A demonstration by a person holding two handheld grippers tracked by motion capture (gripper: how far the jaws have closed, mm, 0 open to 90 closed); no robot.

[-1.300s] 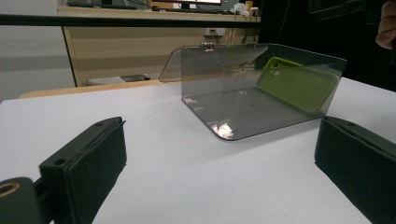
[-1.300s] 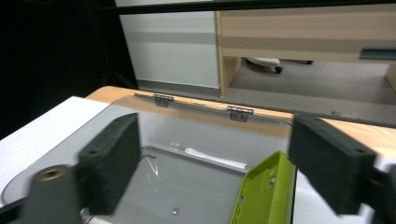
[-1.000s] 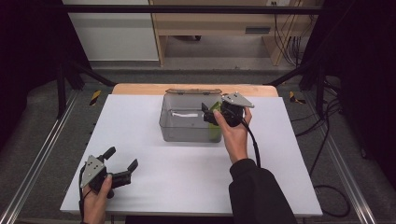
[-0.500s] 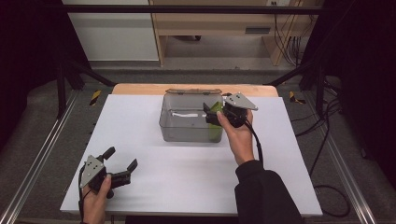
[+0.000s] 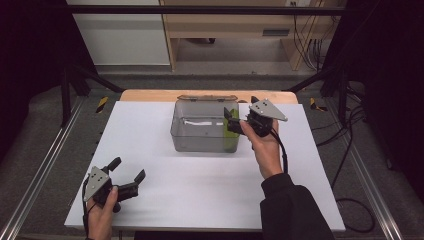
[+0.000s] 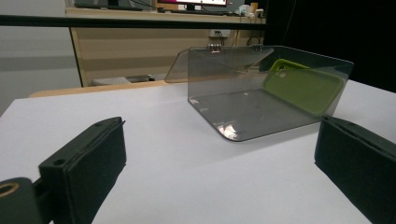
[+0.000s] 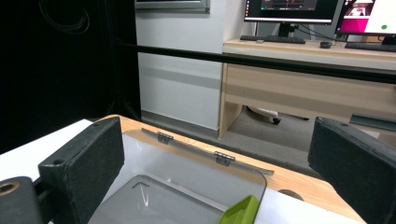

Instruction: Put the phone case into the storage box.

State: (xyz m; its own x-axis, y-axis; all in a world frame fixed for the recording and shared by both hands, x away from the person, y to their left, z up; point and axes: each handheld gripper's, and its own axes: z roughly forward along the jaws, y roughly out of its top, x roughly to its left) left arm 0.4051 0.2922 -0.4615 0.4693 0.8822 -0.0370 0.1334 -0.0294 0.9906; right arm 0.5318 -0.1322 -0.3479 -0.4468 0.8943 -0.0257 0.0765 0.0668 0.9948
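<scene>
smoky clear box point(image 5: 202, 134), one, holds one green phone case point(image 5: 231, 141); right tool point(image 5: 239, 117) open above its edge, left tool point(image 5: 128, 174) open over bare table point(image 5: 200, 185).

Smoky grey clear box point(image 5: 202, 135); lime-green case point(image 6: 301, 88) inside; white table point(image 5: 200, 185); black grippers point(image 5: 240, 120) with grey plates.

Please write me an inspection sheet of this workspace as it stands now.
Surface: white table, wooden strip along its far edge.
Job's things: clear box, hinged lid open to the rear; green phone case leaning inside its right end.
Clutter: nothing seen.
Grippers: left gripper open, near front-left corner; right gripper open, above the box's right end.
Cables: one trailing from the right gripper; more on the floor at right.
Surroundings: wooden desk with monitors, metal rails.
</scene>
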